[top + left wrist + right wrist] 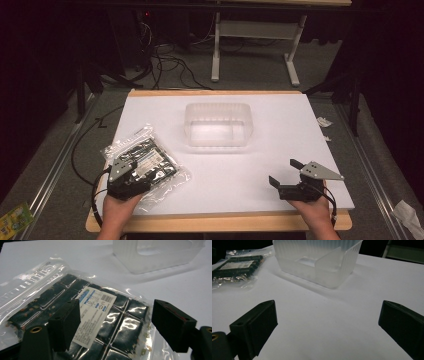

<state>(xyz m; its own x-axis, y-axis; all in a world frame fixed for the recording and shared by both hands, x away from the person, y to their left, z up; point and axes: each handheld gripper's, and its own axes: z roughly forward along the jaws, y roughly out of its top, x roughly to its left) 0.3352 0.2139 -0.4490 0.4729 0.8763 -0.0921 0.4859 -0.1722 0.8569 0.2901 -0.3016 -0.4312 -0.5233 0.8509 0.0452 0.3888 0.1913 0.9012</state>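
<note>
Clear bag (145, 162) of dark squares with a white label lies flat at the white surface's (280, 140) near left. Over it hovers the left hand-held gripper (115, 322), jaws spread. Right hand-held gripper (285, 175) is released, holding nothing, near a translucent tub (218, 125).

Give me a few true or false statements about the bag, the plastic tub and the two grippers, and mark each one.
1. The left gripper hovers open over the clear bag of dark squares. True.
2. The bag lies inside the clear tub. False: it lies on the white table, apart from the tub.
3. The right gripper is shut on the tub. False: it is open over bare table, holding nothing.
4. The tub looks empty. True.
5. The bag bears a white label. True.
</note>
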